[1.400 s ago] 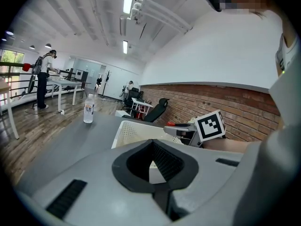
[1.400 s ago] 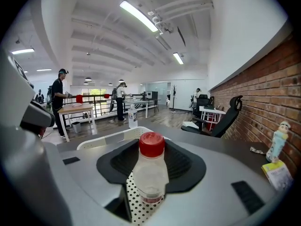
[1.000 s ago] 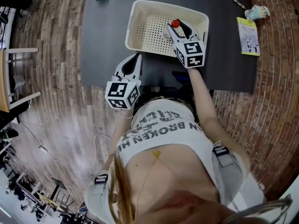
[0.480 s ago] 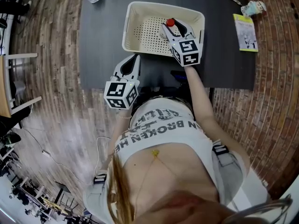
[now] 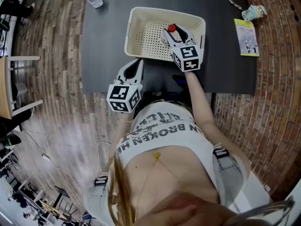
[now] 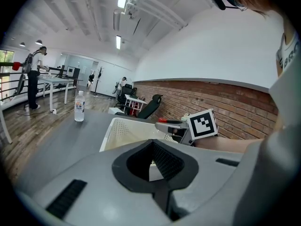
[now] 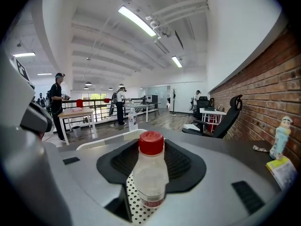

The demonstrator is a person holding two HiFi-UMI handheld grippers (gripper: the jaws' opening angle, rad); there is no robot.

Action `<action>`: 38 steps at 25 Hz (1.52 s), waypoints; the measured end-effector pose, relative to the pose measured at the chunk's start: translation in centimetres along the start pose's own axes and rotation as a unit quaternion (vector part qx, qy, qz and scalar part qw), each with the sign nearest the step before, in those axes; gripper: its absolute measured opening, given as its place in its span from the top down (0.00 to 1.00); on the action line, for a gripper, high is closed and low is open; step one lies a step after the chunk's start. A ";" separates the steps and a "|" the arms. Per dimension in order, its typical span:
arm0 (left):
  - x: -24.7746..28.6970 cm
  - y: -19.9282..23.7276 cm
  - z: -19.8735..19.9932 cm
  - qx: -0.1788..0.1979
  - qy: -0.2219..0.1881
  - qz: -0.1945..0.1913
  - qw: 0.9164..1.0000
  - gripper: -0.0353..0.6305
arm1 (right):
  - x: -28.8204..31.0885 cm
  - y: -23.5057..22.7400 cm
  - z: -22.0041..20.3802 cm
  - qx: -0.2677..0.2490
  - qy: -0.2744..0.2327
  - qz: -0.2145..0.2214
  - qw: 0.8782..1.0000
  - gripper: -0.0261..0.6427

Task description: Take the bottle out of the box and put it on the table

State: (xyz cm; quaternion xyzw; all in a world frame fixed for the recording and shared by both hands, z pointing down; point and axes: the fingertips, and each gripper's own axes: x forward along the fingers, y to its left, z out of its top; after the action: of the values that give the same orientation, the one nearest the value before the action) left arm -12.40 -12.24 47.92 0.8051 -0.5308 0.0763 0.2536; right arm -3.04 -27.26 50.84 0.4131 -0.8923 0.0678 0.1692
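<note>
- Bottle point(image 7: 150, 173), clear plastic with a red cap, stands upright on the perforated floor of the cream box point(image 5: 141, 19), toward its right side, on the dark table point(image 5: 106, 46).
- We see the right gripper point(image 5: 174, 35) reaching over the near wall into the box, its jaws spread to either side of the bottle. A strip of perforated floor shows between the bottle and one jaw, so we judge that the pads are not pressing on it.
- The left gripper point(image 5: 135, 65) hovers just outside the box's near wall, jaws apart with nothing between them.
- We judge a tip-over the first risk: the bottle sits off-centre in the gap, so one pad would meet it first on closing and could push the light bottle over.
- A hold too soft on the smooth plastic could let the bottle slip on the way up.
- The near wall stands close to the way out, so a low lift could catch the bottle's base on the rim and drag the box along, since nothing steadies it.
</note>
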 end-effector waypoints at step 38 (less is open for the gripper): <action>0.7 -1.7 -0.1 0.017 0.004 -0.036 0.999 0.94 | -5.9 1.5 11.9 -0.033 -0.048 0.062 0.996 0.73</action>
State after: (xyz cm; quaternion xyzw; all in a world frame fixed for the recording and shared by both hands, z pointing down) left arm -10.57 -12.20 47.72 0.8274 -0.4995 0.0796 0.2442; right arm -3.56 -25.17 37.63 0.3543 -0.9249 0.0289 0.1351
